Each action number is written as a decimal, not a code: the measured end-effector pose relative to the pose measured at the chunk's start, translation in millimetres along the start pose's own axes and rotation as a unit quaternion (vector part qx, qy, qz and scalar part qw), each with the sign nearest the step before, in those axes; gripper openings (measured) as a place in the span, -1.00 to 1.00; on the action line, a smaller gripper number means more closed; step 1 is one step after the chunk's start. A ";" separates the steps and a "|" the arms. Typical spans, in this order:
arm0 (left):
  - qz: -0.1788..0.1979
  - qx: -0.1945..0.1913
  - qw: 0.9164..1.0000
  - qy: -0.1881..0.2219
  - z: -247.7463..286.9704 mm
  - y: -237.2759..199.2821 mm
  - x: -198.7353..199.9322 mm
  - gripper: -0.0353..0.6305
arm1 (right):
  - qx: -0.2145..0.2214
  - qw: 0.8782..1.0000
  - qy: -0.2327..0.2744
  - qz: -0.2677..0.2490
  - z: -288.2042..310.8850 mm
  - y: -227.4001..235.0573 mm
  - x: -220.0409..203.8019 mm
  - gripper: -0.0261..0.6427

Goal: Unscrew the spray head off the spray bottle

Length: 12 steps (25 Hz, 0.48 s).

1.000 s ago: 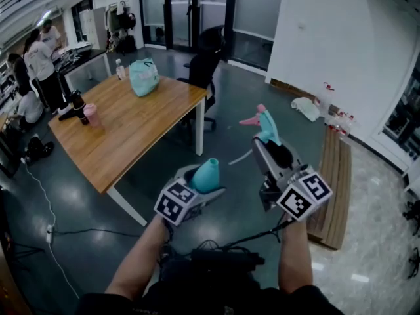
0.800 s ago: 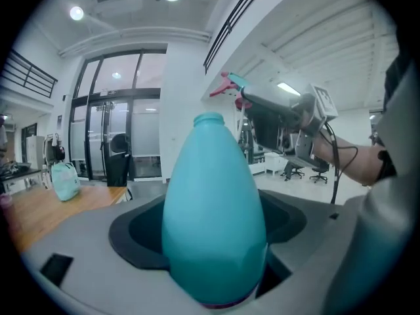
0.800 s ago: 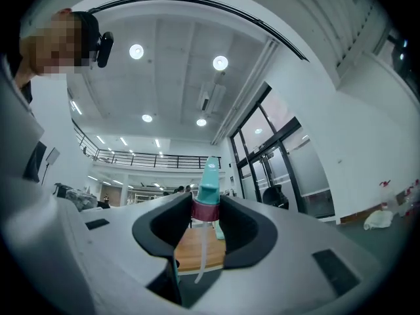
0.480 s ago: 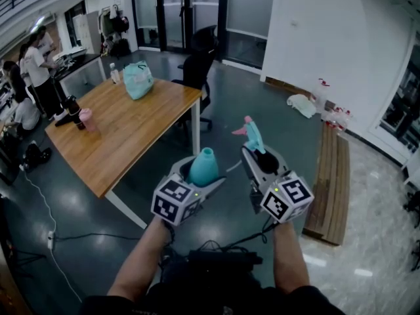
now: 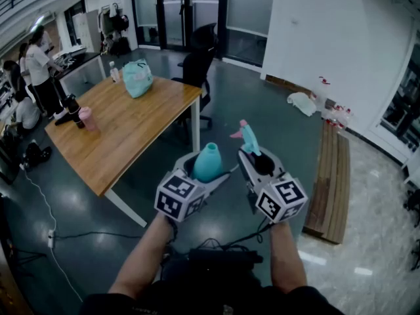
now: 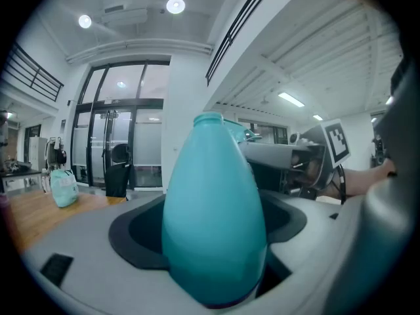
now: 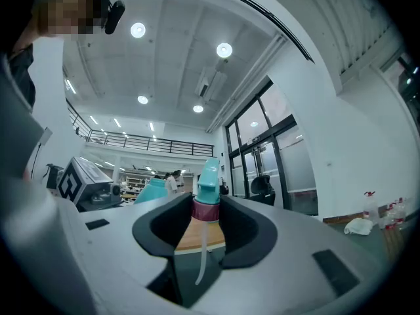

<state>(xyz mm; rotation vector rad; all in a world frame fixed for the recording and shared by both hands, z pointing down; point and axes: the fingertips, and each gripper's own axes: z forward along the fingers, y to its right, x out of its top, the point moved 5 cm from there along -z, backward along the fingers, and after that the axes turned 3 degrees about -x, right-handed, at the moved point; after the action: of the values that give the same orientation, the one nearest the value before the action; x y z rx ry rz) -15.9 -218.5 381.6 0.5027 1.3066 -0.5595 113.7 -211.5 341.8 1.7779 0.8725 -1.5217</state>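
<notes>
In the head view, the left gripper [image 5: 209, 177] is clenched on the teal spray bottle [image 5: 207, 163]. The bottle stands up, and its neck is open at the top. The spray head [image 5: 248, 138] is off the bottle. It sits just to the right of the bottle, a little higher, and does not touch it. The right gripper [image 5: 258, 161] is clenched on it. A wooden worktop [image 5: 125, 133] is well off to the left of the bottle, with a teal bag [image 5: 136, 77] on it.

In the left gripper view, the spray bottle [image 6: 213, 222] fills the middle. Both jaws of the left gripper [image 6: 216, 258] press on its fat lower part. The right gripper [image 6: 292, 166] shows just right of the bottle. The bag [image 6: 63, 187] is far to the left of the bottle.

In the right gripper view, the right gripper [image 7: 207, 223] squeezes the pink ring of the spray head [image 7: 208, 184]. A thin white tube [image 7: 202, 258] hangs down from the ring. The bottle [image 7: 152, 190] shows to the left, apart from the spray head.
</notes>
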 end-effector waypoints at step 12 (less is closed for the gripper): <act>0.001 -0.007 1.000 -0.002 7.3 2.5 0.5 0.34 | -0.002 1.000 -0.001 -0.016 -1.1 0.9 0.5 -0.51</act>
<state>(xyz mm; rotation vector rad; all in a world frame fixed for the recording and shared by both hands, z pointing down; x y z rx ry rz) -8.7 -221.3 382.6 0.4905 1.3046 -0.5486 115.1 -211.0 341.5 1.7680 0.9056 -1.5410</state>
